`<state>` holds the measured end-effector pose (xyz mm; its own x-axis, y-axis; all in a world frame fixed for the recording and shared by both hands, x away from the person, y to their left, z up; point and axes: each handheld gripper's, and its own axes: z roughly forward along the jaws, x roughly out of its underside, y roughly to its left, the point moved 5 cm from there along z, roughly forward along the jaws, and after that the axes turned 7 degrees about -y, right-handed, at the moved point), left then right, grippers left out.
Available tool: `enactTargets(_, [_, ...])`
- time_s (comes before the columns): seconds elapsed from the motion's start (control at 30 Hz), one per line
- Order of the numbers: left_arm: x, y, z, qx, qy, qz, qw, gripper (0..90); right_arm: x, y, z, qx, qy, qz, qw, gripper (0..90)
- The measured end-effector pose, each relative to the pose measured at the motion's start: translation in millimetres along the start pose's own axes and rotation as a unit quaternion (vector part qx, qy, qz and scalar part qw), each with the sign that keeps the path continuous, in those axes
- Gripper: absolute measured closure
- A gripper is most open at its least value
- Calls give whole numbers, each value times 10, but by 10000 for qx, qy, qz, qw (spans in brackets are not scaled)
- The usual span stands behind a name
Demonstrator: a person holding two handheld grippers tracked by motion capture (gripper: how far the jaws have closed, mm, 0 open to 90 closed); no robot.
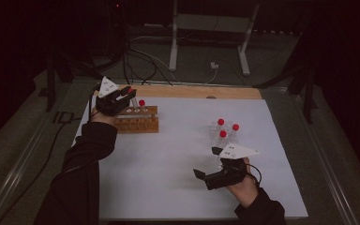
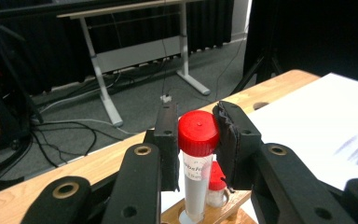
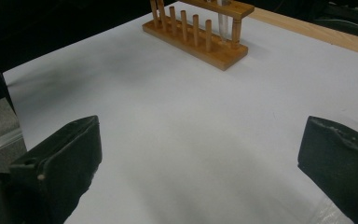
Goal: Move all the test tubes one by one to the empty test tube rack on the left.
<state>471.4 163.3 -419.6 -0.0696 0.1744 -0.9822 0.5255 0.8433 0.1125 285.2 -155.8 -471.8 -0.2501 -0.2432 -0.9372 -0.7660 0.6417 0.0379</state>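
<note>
red-capped clear plastic tube (image 2: 197,158) stands upright in the slotted wooden rack (image 1: 137,119) at the white mat's (image 1: 168,178) far left, its cap pinched between the left gripper's (image 2: 198,135) pads. 1 more capped tube (image 2: 216,184) sits just behind. right gripper (image 3: 200,149) hangs wide open over bare mat, holding nothing.

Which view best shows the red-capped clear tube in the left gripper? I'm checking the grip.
The left gripper view: the red-capped clear tube fills the centre, pads on its cap. The high view shows its cap small; the right gripper view shows a faint tube in the wooden rack.
</note>
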Motion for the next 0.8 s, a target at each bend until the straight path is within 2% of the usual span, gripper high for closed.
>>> enactTargets(0.33, [272,2,117,-33,236,-191,9995,719,14,-15,-7,-16,16,3,10000,0])
enactTargets(0.8, [452,-34,221,-24,609,-144,9980,719,14,-24,-16,-30,11,10,10000,0])
